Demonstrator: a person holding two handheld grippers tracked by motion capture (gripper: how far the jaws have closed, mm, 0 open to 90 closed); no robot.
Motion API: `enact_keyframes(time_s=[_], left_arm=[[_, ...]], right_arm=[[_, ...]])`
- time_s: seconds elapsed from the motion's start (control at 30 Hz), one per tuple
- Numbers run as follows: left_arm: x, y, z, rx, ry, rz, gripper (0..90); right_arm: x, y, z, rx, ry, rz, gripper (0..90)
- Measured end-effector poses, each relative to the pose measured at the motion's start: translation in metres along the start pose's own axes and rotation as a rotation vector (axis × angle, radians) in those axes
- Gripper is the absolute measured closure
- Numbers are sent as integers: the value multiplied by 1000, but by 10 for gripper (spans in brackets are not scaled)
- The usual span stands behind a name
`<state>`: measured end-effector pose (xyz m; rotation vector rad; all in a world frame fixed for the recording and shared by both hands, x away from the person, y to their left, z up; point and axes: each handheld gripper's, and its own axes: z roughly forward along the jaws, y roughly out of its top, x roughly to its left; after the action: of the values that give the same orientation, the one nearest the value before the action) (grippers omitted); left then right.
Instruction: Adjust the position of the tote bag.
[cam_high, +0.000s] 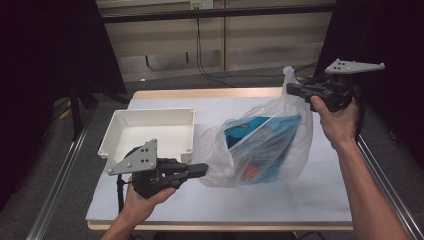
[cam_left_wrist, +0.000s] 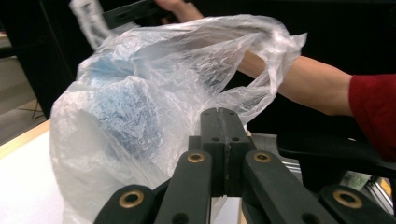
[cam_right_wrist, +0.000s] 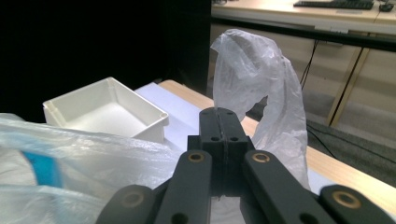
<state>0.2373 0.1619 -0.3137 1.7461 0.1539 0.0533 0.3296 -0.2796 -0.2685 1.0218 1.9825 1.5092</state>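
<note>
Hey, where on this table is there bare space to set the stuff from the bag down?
Bare cloth lies along the near edge of the table, in front of the plastic bag, and along the far edge behind the white tray. The tray itself is empty. The middle is crowded: the bag sits close beside the tray, with the left gripper at the bag.

The contents of the plastic bag (cam_high: 260, 145) are blurred by its film: a blue packet (cam_high: 262, 137) whose print cannot be read, and something orange (cam_high: 248, 172) low down that cannot be identified. In the left gripper view the bag's bottom is cut off by the lower edge. The white tray (cam_right_wrist: 107, 109) has its near corner hidden behind the bag in the right gripper view.
</note>
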Motion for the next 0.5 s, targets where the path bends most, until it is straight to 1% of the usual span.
enact_keyframes(time_s=[0.03, 0.07, 0.1, 0.13, 0.17, 0.2, 0.23, 0.27, 0.3, 0.33, 0.37, 0.47, 0.5], left_arm=[[1, 0, 0, -6, 1, -2, 900], [1, 0, -2, -8, 15, -5, 900], [3, 0, -3, -7, 17, -1, 900], [3, 0, -4, -17, 19, -10, 900], [5, 0, -5, -11, 22, -4, 900], [5, -1, -5, -20, 29, -13, 900], [7, -1, -6, -14, 35, -10, 900], [8, -1, -7, -20, 46, -18, 900], [10, -2, -8, -18, 49, -20, 900], [12, -1, -9, -6, 60, -21, 900], [14, -2, -9, -24, 61, -31, 900], [21, -3, -11, -22, 90, -41, 900], [23, -3, -11, -23, 90, -44, 900]], right_arm=[[0, 0, -4, -10, 2, 1, 900], [0, -1, -9, -18, 8, 3, 900], [0, -2, -13, -25, 8, -3, 900], [0, -3, -17, -33, 11, -1, 900], [0, -5, -22, -37, 23, -1, 900], [1, -6, -26, -42, 23, -6, 900], [2, -8, -30, -46, 28, -12, 900], [4, -9, -34, -55, 35, -11, 900], [5, -11, -37, -64, 42, -13, 900], [6, -12, -41, -75, 51, -15, 900], [7, -14, -45, -85, 55, -17, 900], [11, -17, -54, -100, 66, -31, 900], [13, -18, -57, -104, 65, -36, 900]])
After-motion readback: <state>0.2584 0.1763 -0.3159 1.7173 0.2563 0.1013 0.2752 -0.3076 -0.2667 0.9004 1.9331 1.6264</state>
